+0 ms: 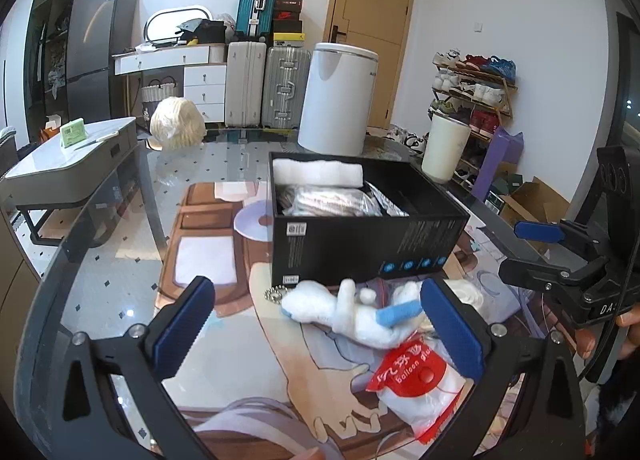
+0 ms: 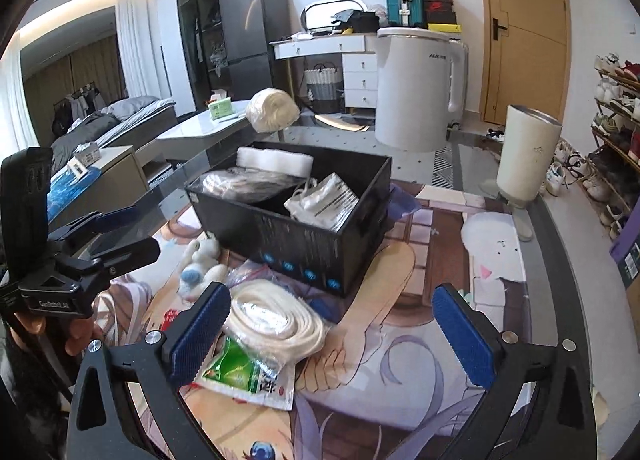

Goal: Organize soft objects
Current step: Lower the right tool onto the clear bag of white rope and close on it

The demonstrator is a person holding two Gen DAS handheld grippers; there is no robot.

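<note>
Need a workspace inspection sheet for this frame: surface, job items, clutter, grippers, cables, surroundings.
Surface: glass table with a printed mat.
Job's things: open black box holding a white towel and bagged items; white plush toy, coiled white rope, red-labelled bag and green packet lie outside it.
Clutter: white kettle, cream tumbler.
Grippers: left gripper and right gripper open, empty.
Cables: nothing seen.
Surroundings: suitcases, shoe rack, door.

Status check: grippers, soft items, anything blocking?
Left gripper and right gripper open, empty. Plush toy, rope coil outside black box. Nothing blocking.
</note>
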